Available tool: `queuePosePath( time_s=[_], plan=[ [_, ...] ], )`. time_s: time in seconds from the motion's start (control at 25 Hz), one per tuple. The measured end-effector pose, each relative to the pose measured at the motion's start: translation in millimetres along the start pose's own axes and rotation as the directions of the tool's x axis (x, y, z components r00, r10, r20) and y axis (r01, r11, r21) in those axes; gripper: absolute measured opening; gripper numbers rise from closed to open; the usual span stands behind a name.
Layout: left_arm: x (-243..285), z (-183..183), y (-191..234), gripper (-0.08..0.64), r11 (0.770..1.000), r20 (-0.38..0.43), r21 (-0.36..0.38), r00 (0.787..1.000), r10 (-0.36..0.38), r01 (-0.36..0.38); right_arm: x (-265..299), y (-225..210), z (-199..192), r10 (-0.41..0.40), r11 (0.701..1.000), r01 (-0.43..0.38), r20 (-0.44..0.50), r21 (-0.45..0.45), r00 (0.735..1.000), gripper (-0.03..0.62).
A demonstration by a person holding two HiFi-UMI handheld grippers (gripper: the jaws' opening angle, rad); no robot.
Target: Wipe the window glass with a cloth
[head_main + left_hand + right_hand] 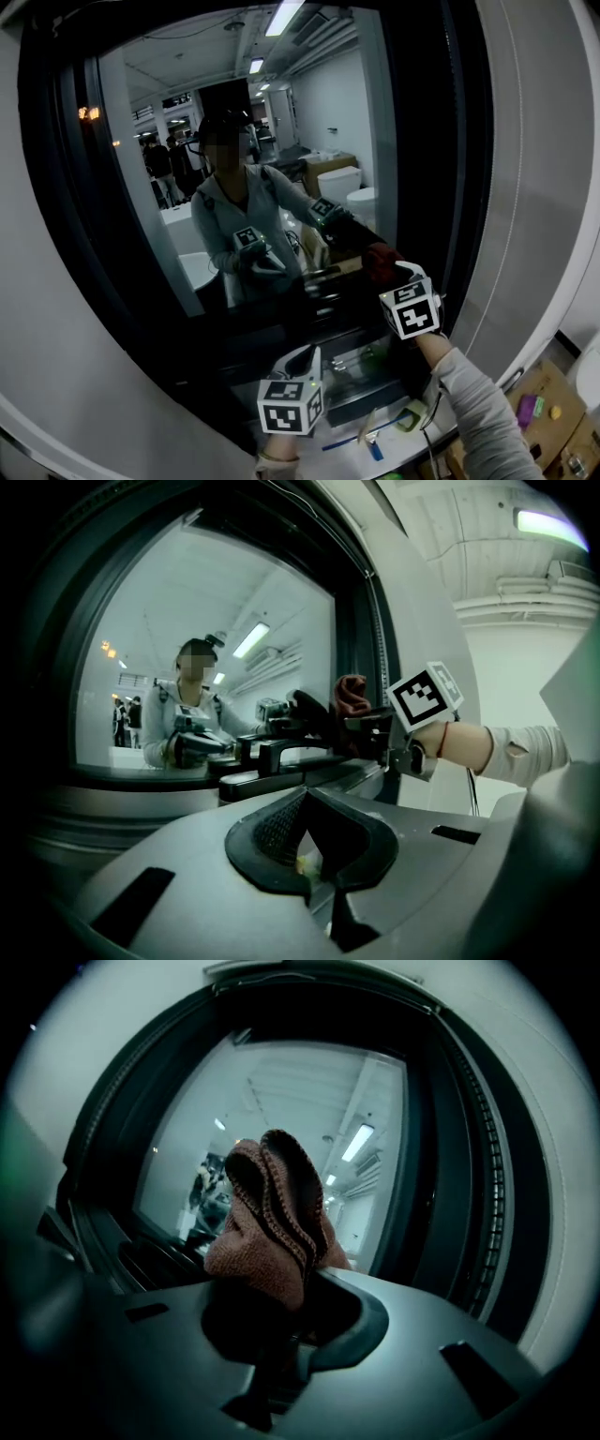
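The right tool [292,1335] has its 2 jaws clamped tight on a bunched reddish-brown cloth [270,1227], which stands up out of them. The cloth is raised before the lower right part of the window glass [281,131]; I cannot tell whether it touches the pane. The left tool [314,860] sits lower, jaws closed together with nothing between them, facing the glass.

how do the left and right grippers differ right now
The right gripper is shut on a brown cloth; the left gripper is shut on nothing. In the head view the right gripper sits higher and nearer the window glass than the left gripper. Both face the window glass.
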State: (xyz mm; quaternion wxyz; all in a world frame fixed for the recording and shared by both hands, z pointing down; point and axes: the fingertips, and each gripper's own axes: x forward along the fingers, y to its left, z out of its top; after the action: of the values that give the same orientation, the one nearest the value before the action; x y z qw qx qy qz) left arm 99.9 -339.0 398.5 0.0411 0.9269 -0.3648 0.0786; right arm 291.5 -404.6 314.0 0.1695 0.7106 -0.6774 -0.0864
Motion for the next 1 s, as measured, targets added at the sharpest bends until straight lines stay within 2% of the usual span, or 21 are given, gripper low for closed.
queuePosePath(
  time_s=[0.16,0.36,0.56,0.92,1.0],
  plan=[
    [-8.4,-4.4,7.8,0.005,1.0,0.007,-0.011,1.0,0.023,-0.023,-26.9,43.2,11.4,0.093,0.99,-0.104,0.11,0.095,0.99,0.043],
    [-19.6,-7.7,14.0,0.005,0.998,0.03,-0.038,0.998,0.055,-0.054,-59.7,97.1,7.9,0.174,0.973,-0.198,0.196,0.115,0.965,0.043],
    [-27.3,-19.0,18.1,0.005,0.997,0.018,-0.039,0.997,0.075,-0.074,-86.2,137.6,-9.0,0.233,0.948,-0.271,0.217,0.167,0.948,0.043],
    [-45.9,-37.1,20.6,0.005,0.992,0.017,-0.066,0.994,0.106,-0.105,-117.1,188.1,-28.6,0.37,0.858,-0.425,0.227,0.289,0.901,0.043],
    [-49.2,-40.5,19.9,0.005,0.992,0.011,-0.067,0.994,0.108,-0.107,-117.9,193.6,-33.9,0.381,0.847,-0.437,0.227,0.303,0.896,0.043]
  ],
)
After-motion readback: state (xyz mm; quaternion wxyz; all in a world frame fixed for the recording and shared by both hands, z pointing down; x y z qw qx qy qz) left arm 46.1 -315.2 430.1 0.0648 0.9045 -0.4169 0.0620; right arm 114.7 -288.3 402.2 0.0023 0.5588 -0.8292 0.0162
